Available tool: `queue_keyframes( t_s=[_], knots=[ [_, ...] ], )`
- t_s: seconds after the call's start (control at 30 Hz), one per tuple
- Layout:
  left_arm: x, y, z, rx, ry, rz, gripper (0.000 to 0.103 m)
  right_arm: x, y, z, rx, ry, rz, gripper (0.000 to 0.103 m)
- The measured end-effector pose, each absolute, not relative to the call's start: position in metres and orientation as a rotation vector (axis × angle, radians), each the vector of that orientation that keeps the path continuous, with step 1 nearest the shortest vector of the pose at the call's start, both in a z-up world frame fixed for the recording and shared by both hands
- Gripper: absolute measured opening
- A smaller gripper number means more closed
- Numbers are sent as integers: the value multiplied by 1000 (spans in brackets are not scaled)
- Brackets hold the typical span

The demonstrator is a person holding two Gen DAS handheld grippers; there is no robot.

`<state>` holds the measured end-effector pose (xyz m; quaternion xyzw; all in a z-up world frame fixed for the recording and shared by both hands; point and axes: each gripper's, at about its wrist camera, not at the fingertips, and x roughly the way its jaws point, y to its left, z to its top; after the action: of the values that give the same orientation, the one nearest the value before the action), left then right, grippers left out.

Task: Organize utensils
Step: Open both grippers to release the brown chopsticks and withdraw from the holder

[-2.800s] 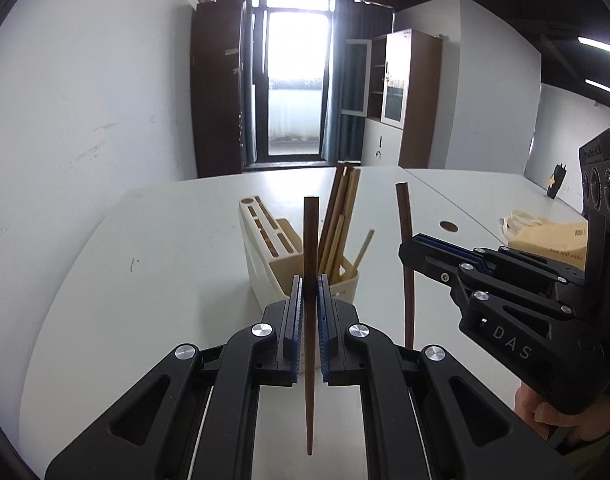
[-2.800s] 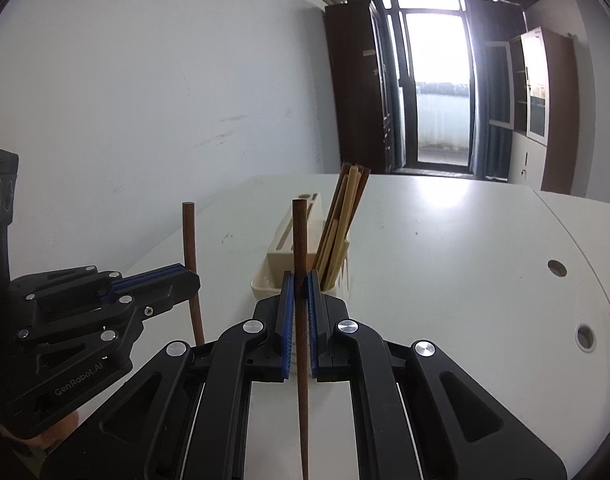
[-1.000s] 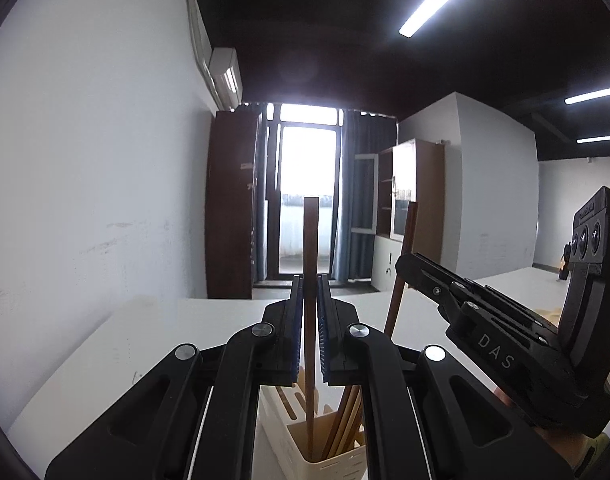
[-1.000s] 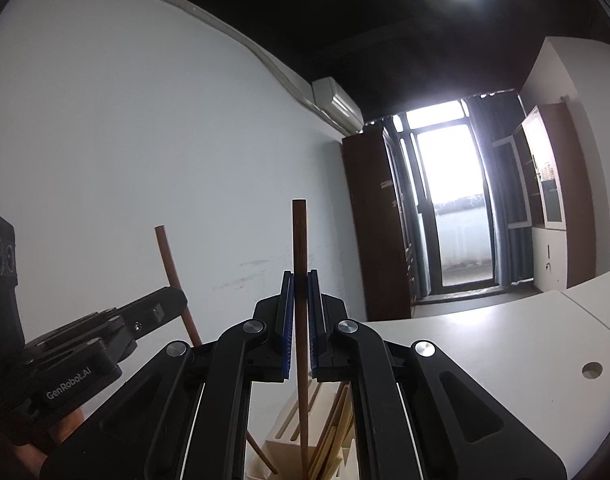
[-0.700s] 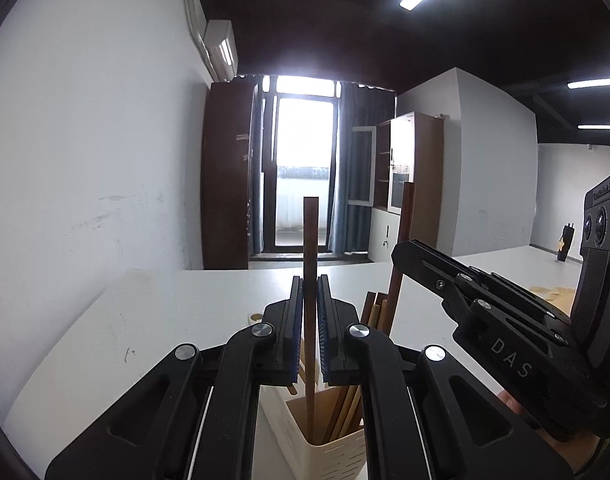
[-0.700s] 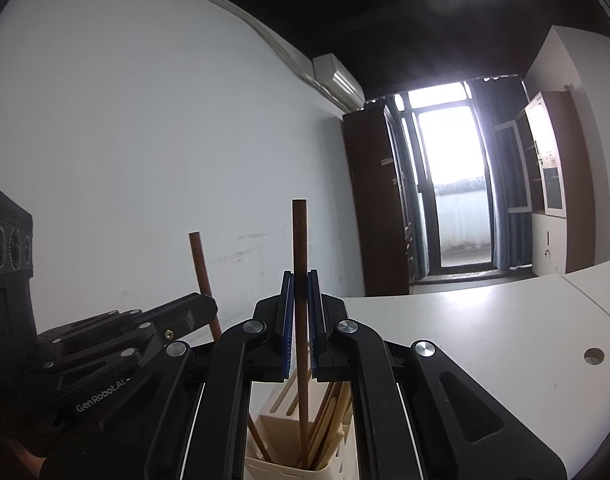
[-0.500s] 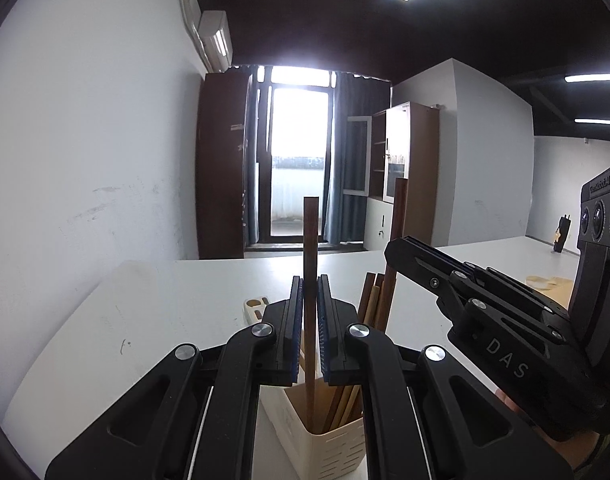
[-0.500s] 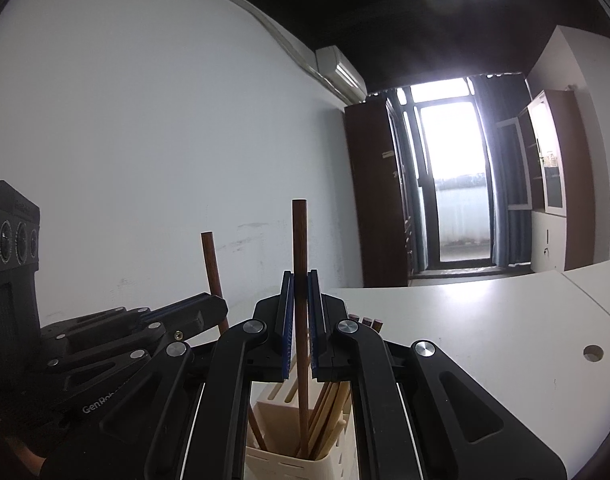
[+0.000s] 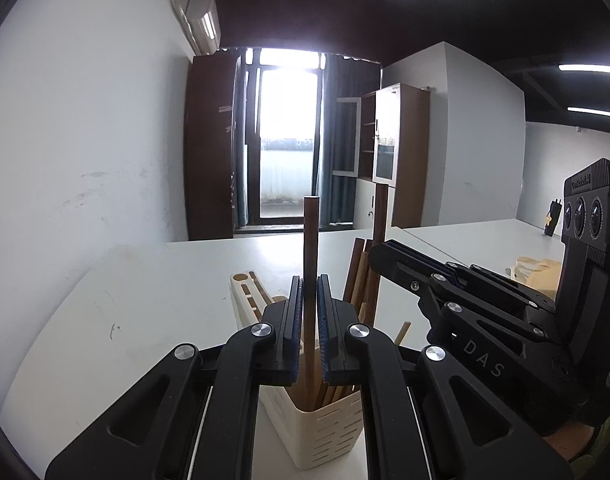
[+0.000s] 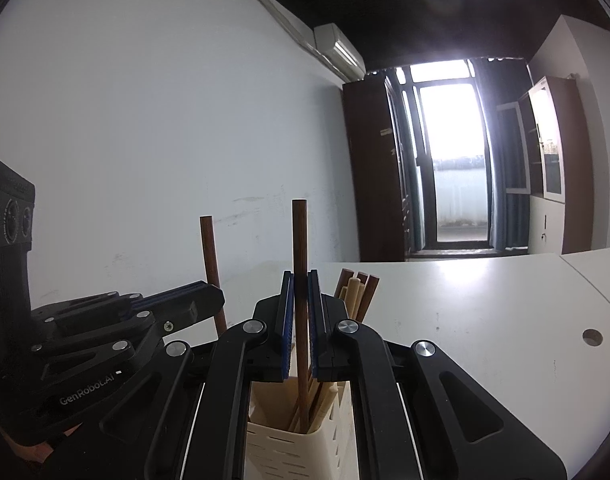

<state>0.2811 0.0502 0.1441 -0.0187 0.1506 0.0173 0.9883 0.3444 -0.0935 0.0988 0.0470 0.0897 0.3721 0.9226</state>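
Chopsticks are the matter here, one dark brown wooden stick per tool, both standing nearly upright with their lower ends already inside the cream slotted plastic utensil holder (image 9: 321,432) at the bottom centre of each view. In the left wrist view, the left gripper (image 9: 310,328) has its blue-padded jaws closed to a narrow slot around its dark brown chopstick (image 9: 310,248), whose long axis runs straight up the frame, tip down in the holder's near compartment. To the right in that frame the right gripper (image 9: 389,252) reaches in from the lower right, its own dark stick (image 9: 381,212) rising behind it beside a leaning bundle of paler wooden chopsticks (image 9: 355,276). In the right wrist view the left gripper sits at the left edge, and the right gripper (image 10: 301,320) pinches its stick (image 10: 299,248) vertically at centre. Judged from this, both sticks only need releasing to drop fully in. The holder stands on a white table (image 9: 145,300).
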Motion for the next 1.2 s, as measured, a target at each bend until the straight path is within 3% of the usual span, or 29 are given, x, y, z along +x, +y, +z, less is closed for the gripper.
queue_keyframes(
  t_s=[0.13,0.5,1.2],
  knots=[
    [272,47,145,-30,289,37,15,344,-101,99,113,193,758,21],
    [259,50,142,-20,307,49,22,340,-106,94,114,229,736,21],
    [189,36,108,-58,383,50,50,292,-123,80,72,304,717,43]
  ],
)
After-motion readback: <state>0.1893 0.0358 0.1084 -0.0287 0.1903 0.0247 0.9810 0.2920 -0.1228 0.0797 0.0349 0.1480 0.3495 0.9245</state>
